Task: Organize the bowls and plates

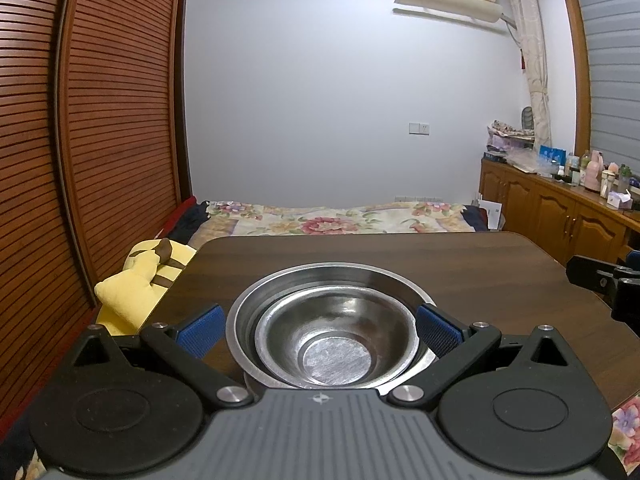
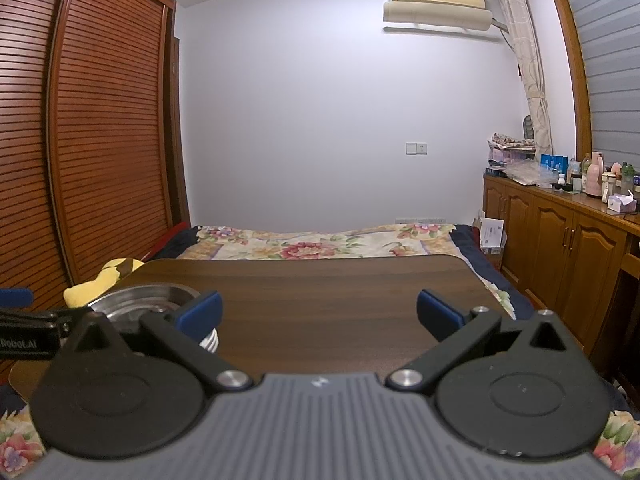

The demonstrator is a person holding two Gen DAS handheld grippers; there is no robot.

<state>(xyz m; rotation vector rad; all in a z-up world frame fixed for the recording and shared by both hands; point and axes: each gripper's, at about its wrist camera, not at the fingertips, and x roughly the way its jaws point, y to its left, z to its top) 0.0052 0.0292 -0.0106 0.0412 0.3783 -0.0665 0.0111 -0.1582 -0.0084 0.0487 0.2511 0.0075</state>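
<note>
A small steel bowl point(image 1: 334, 342) sits nested inside a larger steel bowl point(image 1: 320, 276) on the dark wooden table point(image 1: 460, 268). My left gripper point(image 1: 318, 326) is open, its blue pads spread to either side of the stack, not touching it. In the right wrist view the same bowl stack point(image 2: 140, 300) shows at the left, partly hidden by my finger. My right gripper point(image 2: 318, 310) is open over bare tabletop with nothing between its fingers. The left gripper's black body point(image 2: 24, 330) pokes in at the left edge.
A yellow plush toy point(image 1: 140, 276) lies off the table's left edge. Beyond the table is a bed with a floral cover point(image 1: 320, 220). A slatted wardrobe point(image 1: 100, 120) stands left, wooden cabinets point(image 1: 560, 216) with clutter right.
</note>
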